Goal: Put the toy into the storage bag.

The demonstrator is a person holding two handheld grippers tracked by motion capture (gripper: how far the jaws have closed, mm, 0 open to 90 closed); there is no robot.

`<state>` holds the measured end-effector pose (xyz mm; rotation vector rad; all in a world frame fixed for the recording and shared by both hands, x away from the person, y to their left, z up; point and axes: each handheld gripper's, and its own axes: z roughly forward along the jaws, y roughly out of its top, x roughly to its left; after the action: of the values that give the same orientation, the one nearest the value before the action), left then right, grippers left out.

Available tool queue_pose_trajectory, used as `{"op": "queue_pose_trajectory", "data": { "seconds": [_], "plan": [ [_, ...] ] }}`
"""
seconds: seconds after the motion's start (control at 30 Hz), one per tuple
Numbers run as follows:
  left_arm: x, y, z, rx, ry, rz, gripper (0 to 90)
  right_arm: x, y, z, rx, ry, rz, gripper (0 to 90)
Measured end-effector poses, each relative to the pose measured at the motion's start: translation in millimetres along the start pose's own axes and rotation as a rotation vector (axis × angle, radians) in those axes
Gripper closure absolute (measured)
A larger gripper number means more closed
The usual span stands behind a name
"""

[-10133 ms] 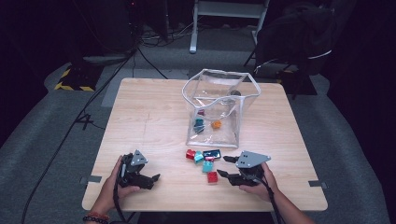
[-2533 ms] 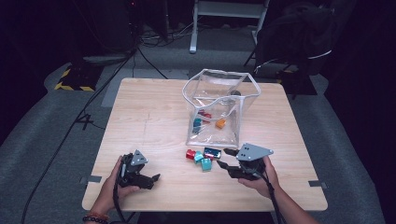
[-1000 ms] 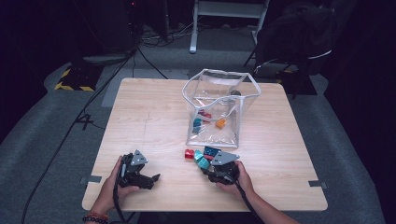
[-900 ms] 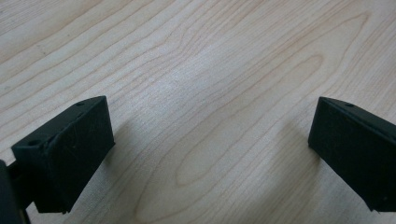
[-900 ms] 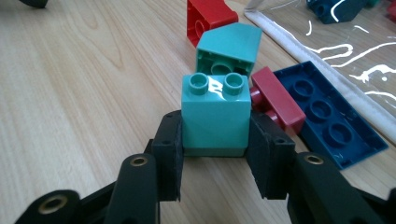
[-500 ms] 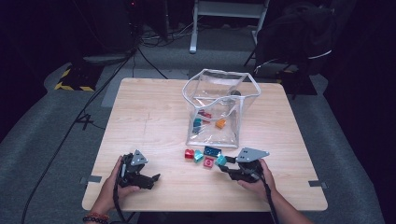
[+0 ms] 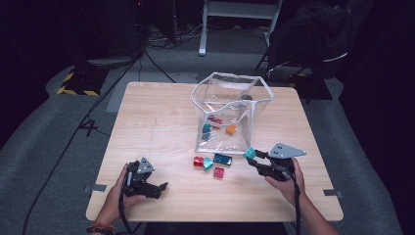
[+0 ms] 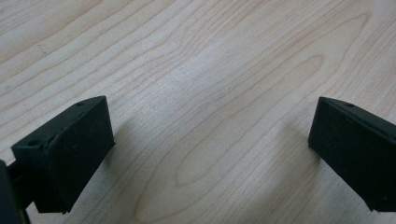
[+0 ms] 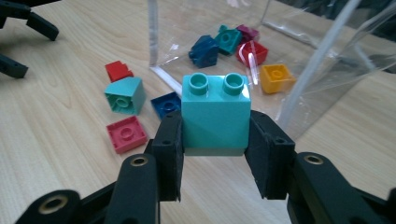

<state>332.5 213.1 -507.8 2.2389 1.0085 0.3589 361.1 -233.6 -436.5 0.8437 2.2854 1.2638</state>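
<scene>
Teal plastic, a two-stud building brick, sits clamped between the pads of the right gripper — a second ago that gripper was down among the loose bricks, and now it is raised off the light wooden table, just beside the clear plastic bag. The pick looks done; the drop into the bag's open mouth remains. Four bricks lie on the table: red, teal, blue, pink. Inside the bag I count five. The left gripper rests low on the table, jaws wide — nothing between them.
</scene>
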Motion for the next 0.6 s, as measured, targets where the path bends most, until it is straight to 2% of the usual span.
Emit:
{"op": "queue_pose_trajectory", "data": {
  "seconds": [0.6],
  "plan": [
    [0.0, 0.0, 0.0, 0.000, -0.001, 0.000, 0.4, -20.7, 17.9, -27.0, -0.081, -0.080, 0.019, 59.1]
  ]
}}
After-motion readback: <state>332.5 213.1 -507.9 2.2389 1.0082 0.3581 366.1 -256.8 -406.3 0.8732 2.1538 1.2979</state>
